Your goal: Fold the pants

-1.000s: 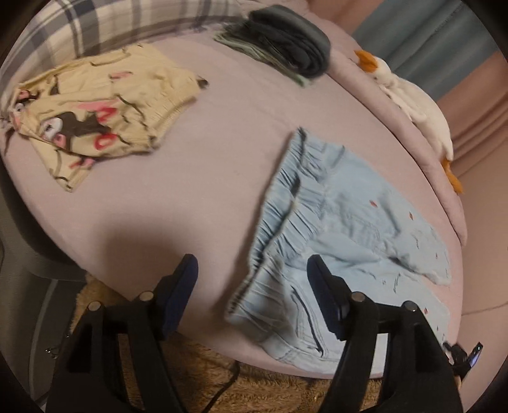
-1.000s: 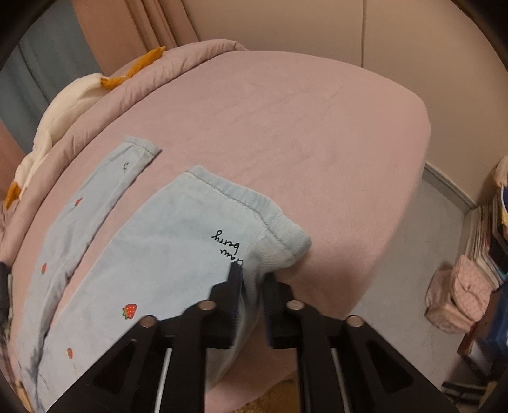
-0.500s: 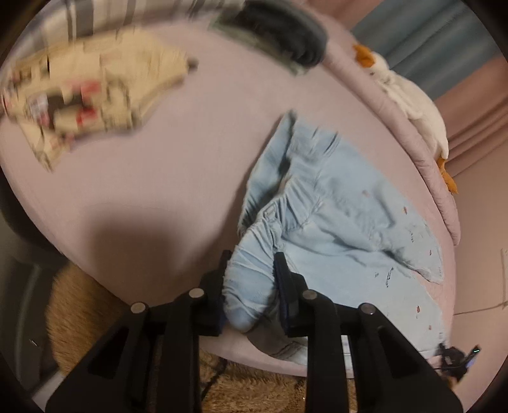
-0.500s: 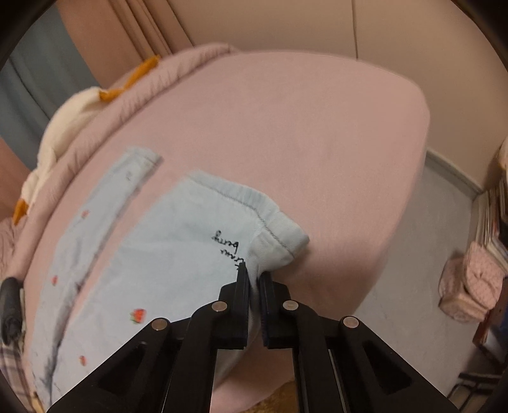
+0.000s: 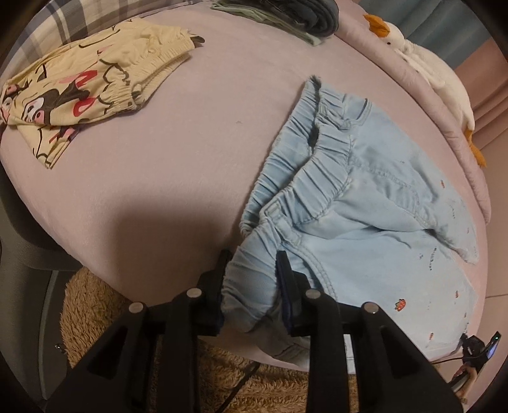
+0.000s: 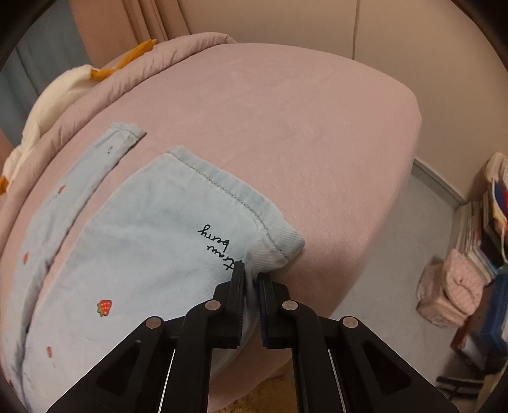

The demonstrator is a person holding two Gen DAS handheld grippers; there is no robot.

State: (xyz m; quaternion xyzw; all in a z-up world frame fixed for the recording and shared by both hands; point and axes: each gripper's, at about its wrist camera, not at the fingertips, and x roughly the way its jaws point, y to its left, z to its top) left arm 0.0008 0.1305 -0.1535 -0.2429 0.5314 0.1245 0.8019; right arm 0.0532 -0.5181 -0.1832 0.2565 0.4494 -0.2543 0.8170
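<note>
Gripping the gathered waistband at the lower middle of the left wrist view, the left gripper [image 5: 250, 279] has its jaws partly closed on a thick bunch of the elastic; they have just been easing a little wider, yet the cloth sits wedged between the pads. The light blue pants [image 5: 365, 222] lie spread toward the right of the frame on the pink bed [image 5: 177, 152], soft washed denim with a ruched band and tiny red strawberries. I'd say that corner is taken so the near leg can be carried over the far one. Upper left lie cream cartoon-print shorts [image 5: 85, 89], top centre a dark folded pile [image 5: 295, 16], upper right a white plush goose [image 5: 428, 66]; a shaggy tan rug [image 5: 95, 305] shows below. In the right wrist view, the right gripper [image 6: 250, 276] at lower centre has its jaws nearly together, pinching the near leg's stitched hem [image 6: 276, 244] beside black script lettering, matching the other hand's hold.
</note>
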